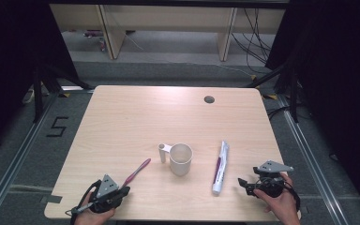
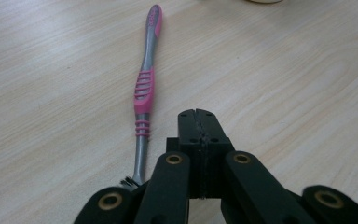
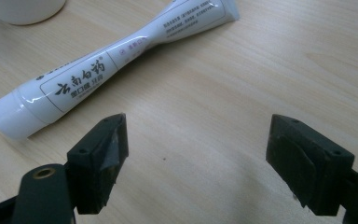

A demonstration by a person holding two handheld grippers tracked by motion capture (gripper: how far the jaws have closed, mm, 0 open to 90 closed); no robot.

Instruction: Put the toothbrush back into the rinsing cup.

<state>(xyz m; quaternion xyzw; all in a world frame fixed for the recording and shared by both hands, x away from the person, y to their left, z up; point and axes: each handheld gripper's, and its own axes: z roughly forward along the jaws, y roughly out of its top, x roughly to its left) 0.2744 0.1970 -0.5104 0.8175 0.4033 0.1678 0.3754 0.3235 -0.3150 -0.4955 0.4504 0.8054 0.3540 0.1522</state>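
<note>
A pink and grey toothbrush (image 1: 137,172) lies on the wooden table (image 1: 136,117), front left. In the left gripper view the toothbrush (image 2: 144,88) lies just left of my left gripper (image 2: 197,114), whose jaws are shut together with nothing between them; its bristle end is near the gripper body. My left gripper (image 1: 124,190) rests at the front left edge. A white toothpaste tube (image 1: 221,167) lies right of a white handled cup (image 1: 180,159). My right gripper (image 1: 243,185) stands open near the tube's cap end; the tube (image 3: 112,56) lies ahead of the gripper (image 3: 198,140), untouched.
A round cable hole (image 1: 209,99) sits at the table's far right. The cup's base (image 3: 23,9) shows at the top left of the right gripper view. Beyond the table are grey floor, a taped "5" (image 1: 57,126), dark stands and cables.
</note>
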